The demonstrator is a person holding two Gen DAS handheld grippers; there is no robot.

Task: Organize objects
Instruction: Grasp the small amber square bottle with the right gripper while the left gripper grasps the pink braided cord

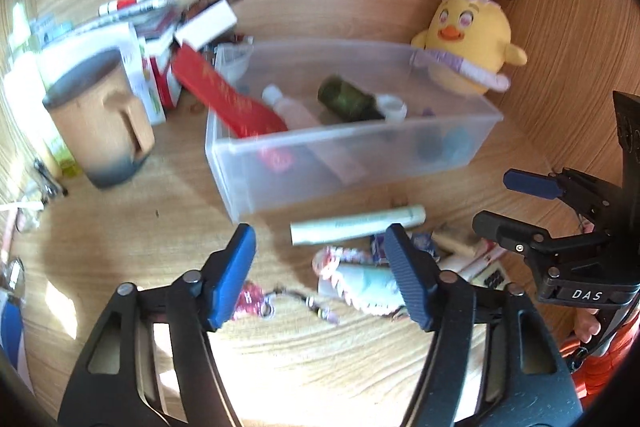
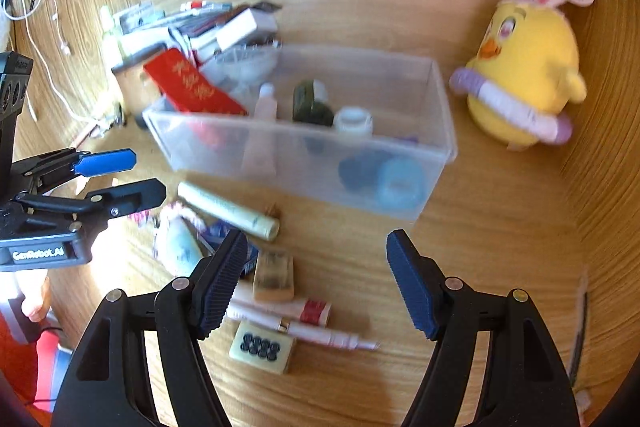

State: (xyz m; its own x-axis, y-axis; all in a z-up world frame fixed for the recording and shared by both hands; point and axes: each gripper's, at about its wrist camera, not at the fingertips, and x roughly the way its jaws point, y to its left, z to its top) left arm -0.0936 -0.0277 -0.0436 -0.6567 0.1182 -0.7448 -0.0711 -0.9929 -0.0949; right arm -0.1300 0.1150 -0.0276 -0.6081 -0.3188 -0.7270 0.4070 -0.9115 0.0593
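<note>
Both claws over the wooden desk [image 2: 460, 267], and both empty. Left gripper [image 1: 320, 267] spread wide, blue pads [image 1: 232, 275] well apart, hovering above a small heap of clutter: a pale green tube [image 1: 356, 225] lying flat just in front of the clear plastic bin [image 1: 460, 143], a frilly pastel pouch [image 1: 360, 283] below it, a beaded keychain [image 1: 296, 301] between the fingers. Right gripper [image 2: 316, 279] gaping too, nothing pinched, poised over the same heap from the other side: a tan eraser-like block [image 2: 274, 275] by its left finger, a white-and-red tube [image 2: 296, 309] and a slim pen [image 2: 328, 337] lying side by side, a cream tile with dark dots [image 2: 260, 349] nearest the camera. Inside the bin: a red packet [image 2: 192, 87] leaning out over the left corner, a small pink bottle [image 2: 266, 103], a dark green bottle [image 2: 310, 103], a white cap [image 2: 354, 121], a blue ring of tape [image 2: 400, 183] against the front wall. Yellow chick plush with bunny ears [image 2: 528, 79] standing just right of the bin, apart from it. Tan mug [image 1: 104, 131] and a stack of boxes [image 1: 160, 39] to the bin's left. Everything a touch blurred.
</note>
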